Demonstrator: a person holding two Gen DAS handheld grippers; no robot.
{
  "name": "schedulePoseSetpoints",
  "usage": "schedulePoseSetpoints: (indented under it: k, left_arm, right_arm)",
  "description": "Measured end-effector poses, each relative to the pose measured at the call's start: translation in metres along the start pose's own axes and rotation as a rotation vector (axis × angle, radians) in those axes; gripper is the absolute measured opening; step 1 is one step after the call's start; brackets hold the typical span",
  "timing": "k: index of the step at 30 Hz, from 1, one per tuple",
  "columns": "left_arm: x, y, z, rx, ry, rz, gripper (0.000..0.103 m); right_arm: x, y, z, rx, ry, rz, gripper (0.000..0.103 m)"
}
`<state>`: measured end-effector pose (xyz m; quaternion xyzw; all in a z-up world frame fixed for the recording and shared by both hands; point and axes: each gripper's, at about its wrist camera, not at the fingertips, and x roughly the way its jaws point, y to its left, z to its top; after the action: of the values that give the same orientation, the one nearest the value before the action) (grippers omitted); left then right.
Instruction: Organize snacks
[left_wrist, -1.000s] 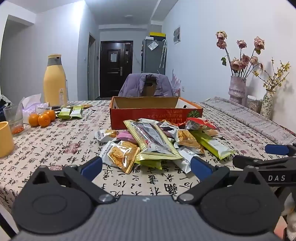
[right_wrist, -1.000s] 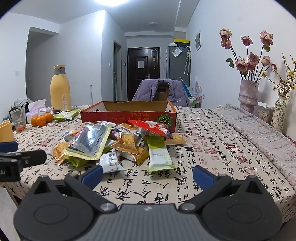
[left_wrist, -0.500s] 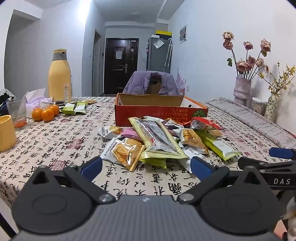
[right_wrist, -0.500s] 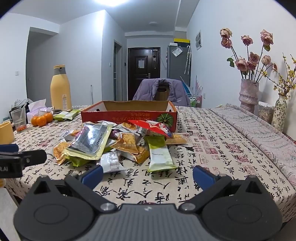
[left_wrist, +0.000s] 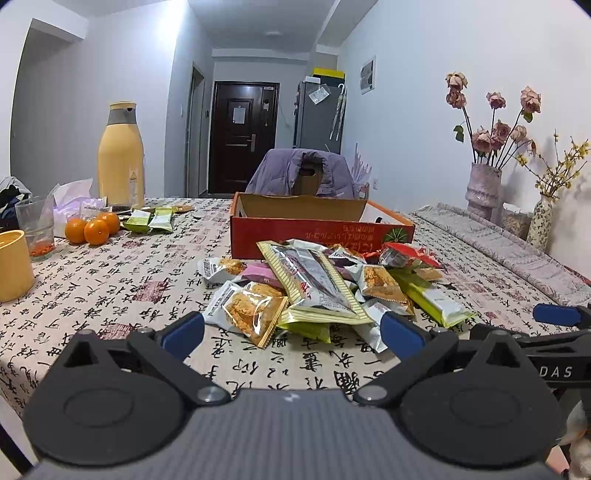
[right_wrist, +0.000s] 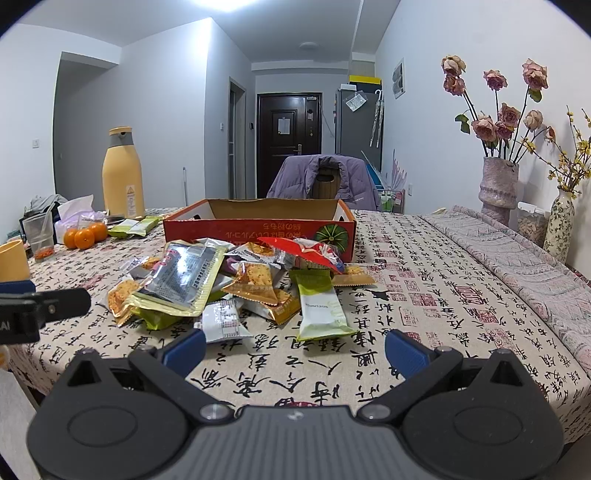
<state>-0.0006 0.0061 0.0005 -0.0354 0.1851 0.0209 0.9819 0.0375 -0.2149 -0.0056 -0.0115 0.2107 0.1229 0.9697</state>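
Left gripper (left_wrist: 291, 330), black with blue fingertip pads: jaws wide apart, nothing between them, hovering over the near edge of the table with the calligraphy-print cloth (left_wrist: 122, 288). Right gripper (right_wrist: 293, 349), same build: jaws wide apart too, empty, also at the near edge, to the right of the left one. Its fingers show at the right margin of the left wrist view.

Loose heap of foil and plastic snack packets (left_wrist: 321, 291) lies mid-table, just in front of both grippers, not touched by either. On top, a long silver packet with a yellow striped border (left_wrist: 314, 280). Clear packet of orange-brown crackers (left_wrist: 245, 312) at the heap's near-left side. Green-and-white bar packet (right_wrist: 319, 308) at the near-right side, one end toward the near edge. Red packet (right_wrist: 306, 253) at the back of the heap.

Shallow open red cardboard box with a brown inside (left_wrist: 317, 225) sits right behind the heap, toward the far edge; from this angle I cannot tell what is in it.

Left edge of the table: tall yellow bottle with grey cap (left_wrist: 121, 157), three oranges (left_wrist: 92, 229), two green snack packets (left_wrist: 149, 221), yellow cup (left_wrist: 13, 264). Right edge: grey-pink vase with dried roses (left_wrist: 484, 188).
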Motion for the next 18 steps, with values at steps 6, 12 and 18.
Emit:
schedulePoseSetpoints:
  k: [6, 12, 18]
  left_arm:
    - [-0.0005, -0.0002, 0.0006, -0.001, -0.001, -0.002, 0.103]
    - [-0.0007, -0.0002, 0.0009, -0.003, 0.000, -0.008, 0.103]
    - [-0.0009, -0.0003, 0.0009, -0.004, -0.001, -0.010, 0.103]
  right_arm:
    - [0.0002, 0.0002, 0.0000, 0.000, 0.001, 0.000, 0.103]
    - [0.0004, 0.0004, -0.0001, 0.000, 0.001, 0.001, 0.103]
    - [0.0007, 0.0005, -0.0001, 0.000, 0.002, 0.001, 0.103]
